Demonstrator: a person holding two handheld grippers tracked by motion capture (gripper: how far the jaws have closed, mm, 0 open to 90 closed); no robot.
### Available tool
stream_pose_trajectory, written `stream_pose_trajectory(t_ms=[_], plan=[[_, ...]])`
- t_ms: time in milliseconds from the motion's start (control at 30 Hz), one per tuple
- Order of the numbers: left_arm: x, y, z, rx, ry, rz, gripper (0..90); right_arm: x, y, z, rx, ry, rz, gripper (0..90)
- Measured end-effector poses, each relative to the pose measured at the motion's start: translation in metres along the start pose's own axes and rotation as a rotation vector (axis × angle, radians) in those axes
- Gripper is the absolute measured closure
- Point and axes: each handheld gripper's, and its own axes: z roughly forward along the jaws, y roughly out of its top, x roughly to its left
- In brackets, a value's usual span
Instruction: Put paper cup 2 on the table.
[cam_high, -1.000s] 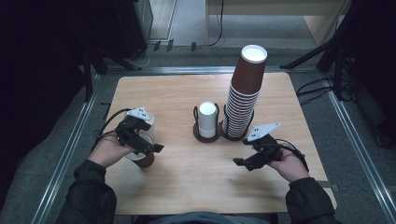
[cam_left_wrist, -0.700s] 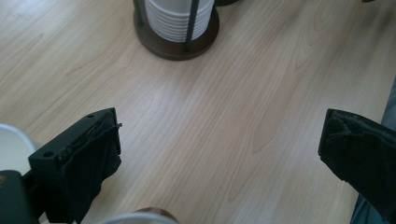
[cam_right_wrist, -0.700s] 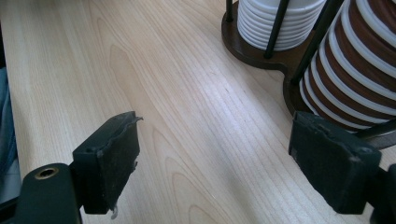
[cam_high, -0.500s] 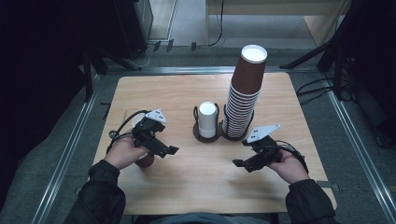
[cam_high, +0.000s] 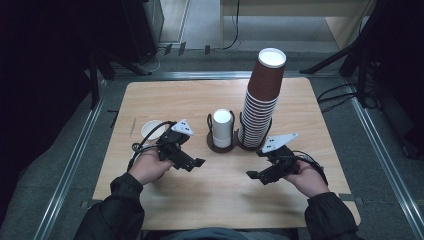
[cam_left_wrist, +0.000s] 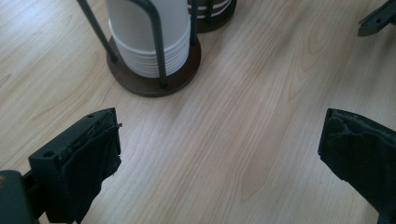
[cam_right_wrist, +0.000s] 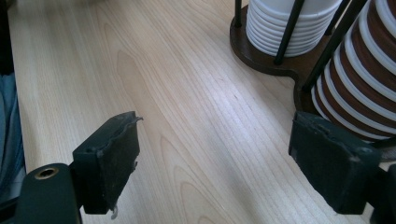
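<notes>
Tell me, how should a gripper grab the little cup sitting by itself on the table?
Probably from above. The single cup stands upright, mouth open, on the table left of the left gripper. Slip one jaw inside and one outside, then pinch the thin wall just under the rim. Squeezing across the whole body could crush the paper. Both the left gripper and the right gripper are open and empty.

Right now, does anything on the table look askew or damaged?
The tall stack of brown cups leans right toward its top. A single cup stands apart left of the holder. The left hand-held gripper has frayed pads.
</notes>
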Motion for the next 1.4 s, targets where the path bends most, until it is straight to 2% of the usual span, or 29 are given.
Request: stream_pose_trajectory(t_ms=[167, 300, 600, 733, 833, 900, 1000, 1033, 1100, 1300, 1400], plan=[[-0.006, 0.004, 0.009, -0.006, -0.002, 0.006, 0.0, 0.001, 0.000, 0.001, 0.002, 0.005, -0.009, 16.3], [-0.011, 0.005, 0.019, 0.016, -0.001, 0.016, 0.0, 0.002, 0.001, 0.002, -0.001, 0.008, -0.012, 16.3], [-0.025, 0.006, 0.039, -0.002, -0.008, 0.023, 0.0, 0.006, 0.003, 0.004, 0.003, 0.014, -0.022, 16.3], [-0.029, 0.003, 0.047, -0.018, 0.002, 0.041, 0.0, 0.006, 0.003, 0.006, 0.008, 0.025, -0.032, 16.3], [-0.031, 0.002, 0.053, -0.017, 0.008, 0.040, 0.0, 0.006, 0.004, 0.009, 0.017, 0.031, -0.033, 16.3], [-0.031, 0.001, 0.054, -0.019, -0.003, 0.030, 0.0, 0.007, 0.005, 0.011, 0.018, 0.033, -0.040, 16.3], [-0.030, 0.000, 0.057, -0.023, -0.064, -0.007, 0.0, 0.008, 0.006, 0.013, 0.018, 0.030, -0.044, 16.3], [-0.030, -0.001, 0.057, -0.017, -0.071, -0.009, 0.0, 0.008, 0.007, 0.014, 0.017, 0.029, -0.042, 16.3], [-0.032, -0.002, 0.058, -0.021, -0.049, -0.003, 0.0, 0.008, 0.007, 0.015, 0.015, 0.031, -0.046, 16.3], [-0.032, -0.004, 0.060, -0.005, -0.033, 0.019, 0.0, 0.008, 0.008, 0.017, 0.015, 0.030, -0.042, 16.3], [-0.032, -0.005, 0.060, -0.011, -0.030, 0.019, 0.0, 0.008, 0.008, 0.017, 0.014, 0.030, -0.042, 16.3]])
